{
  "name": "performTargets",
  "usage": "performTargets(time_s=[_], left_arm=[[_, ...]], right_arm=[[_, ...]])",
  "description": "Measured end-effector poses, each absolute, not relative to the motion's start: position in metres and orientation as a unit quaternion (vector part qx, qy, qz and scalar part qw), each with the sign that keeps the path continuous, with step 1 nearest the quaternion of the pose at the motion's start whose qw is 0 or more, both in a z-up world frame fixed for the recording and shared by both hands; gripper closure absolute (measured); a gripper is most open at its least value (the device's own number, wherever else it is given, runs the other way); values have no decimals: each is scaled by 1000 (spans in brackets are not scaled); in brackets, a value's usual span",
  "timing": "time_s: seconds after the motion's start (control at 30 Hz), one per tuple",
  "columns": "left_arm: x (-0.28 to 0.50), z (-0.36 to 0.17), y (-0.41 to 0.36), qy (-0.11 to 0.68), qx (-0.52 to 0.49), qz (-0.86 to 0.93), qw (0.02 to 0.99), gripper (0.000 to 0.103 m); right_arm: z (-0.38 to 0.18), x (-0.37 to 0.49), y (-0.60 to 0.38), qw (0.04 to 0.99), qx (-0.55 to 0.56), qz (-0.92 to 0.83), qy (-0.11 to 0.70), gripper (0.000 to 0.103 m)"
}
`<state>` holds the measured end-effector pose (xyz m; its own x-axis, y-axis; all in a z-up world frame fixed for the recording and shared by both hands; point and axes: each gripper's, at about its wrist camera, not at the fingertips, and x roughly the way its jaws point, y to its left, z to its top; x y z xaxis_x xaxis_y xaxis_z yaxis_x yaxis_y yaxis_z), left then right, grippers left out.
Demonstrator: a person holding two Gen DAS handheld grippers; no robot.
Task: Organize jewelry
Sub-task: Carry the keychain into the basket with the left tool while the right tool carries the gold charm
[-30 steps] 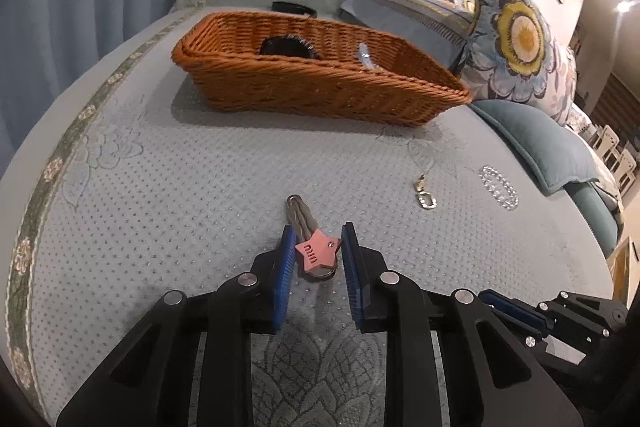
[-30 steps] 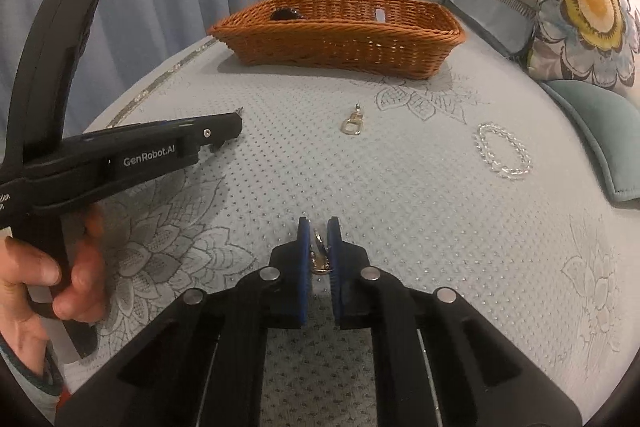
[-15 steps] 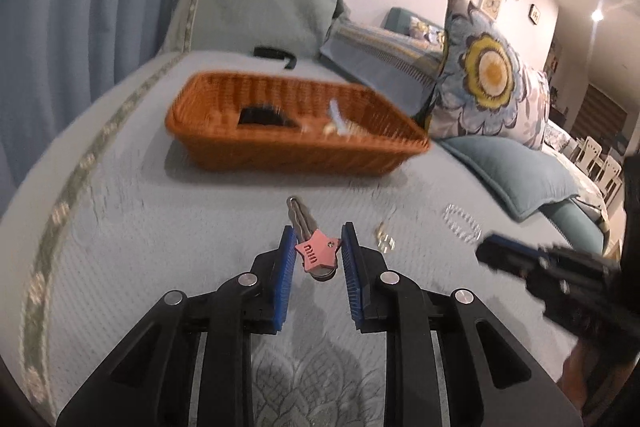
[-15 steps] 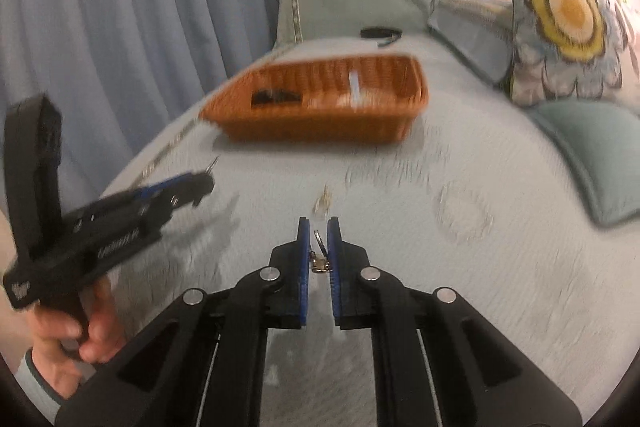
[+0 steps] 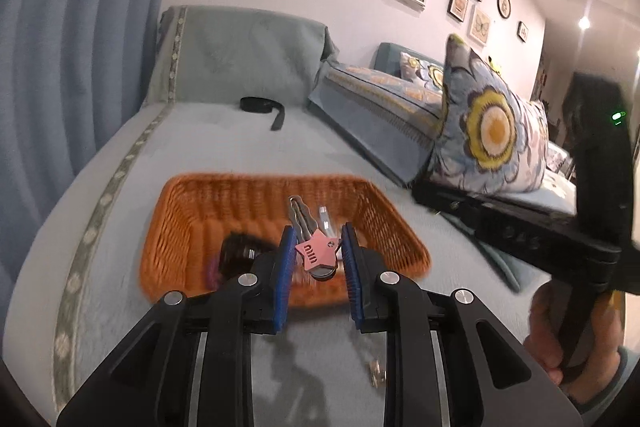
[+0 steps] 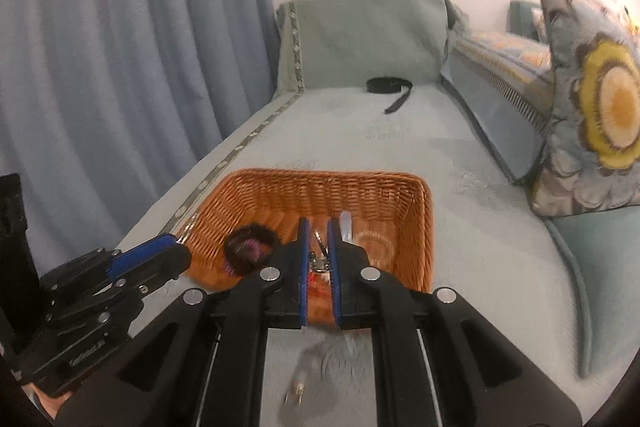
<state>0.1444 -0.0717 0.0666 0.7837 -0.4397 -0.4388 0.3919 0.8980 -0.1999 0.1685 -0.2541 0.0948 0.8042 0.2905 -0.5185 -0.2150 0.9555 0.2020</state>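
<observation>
Left gripper (image 5: pixel 314 251) pinches a pink star-tagged key (image 5: pixel 316 251), right gripper (image 6: pixel 318 259) clamps a small metal clasp (image 6: pixel 319 261); both are poised above the orange wicker basket (image 6: pixel 424 227) just ahead, seemingly for dropping in.

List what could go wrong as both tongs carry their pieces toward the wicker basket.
1. The left tongs pinch the pink star charm only at its edges; it could slip and drop short of the wicker basket.
2. The right tongs hold a tiny metal clasp, easy to lose.
3. Both tongs converge and might collide.
</observation>
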Motion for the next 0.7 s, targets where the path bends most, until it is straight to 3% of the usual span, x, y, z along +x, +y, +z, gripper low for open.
performTargets(time_s=[0.3, 0.7], left_arm=[[196, 40, -88, 268, -48, -224, 936, 82], [211, 14, -94, 297, -37, -221, 928, 81]], right_arm=[[53, 243, -264, 927, 96, 132, 339, 96], [19, 253, -260, 917, 89, 129, 367, 95]])
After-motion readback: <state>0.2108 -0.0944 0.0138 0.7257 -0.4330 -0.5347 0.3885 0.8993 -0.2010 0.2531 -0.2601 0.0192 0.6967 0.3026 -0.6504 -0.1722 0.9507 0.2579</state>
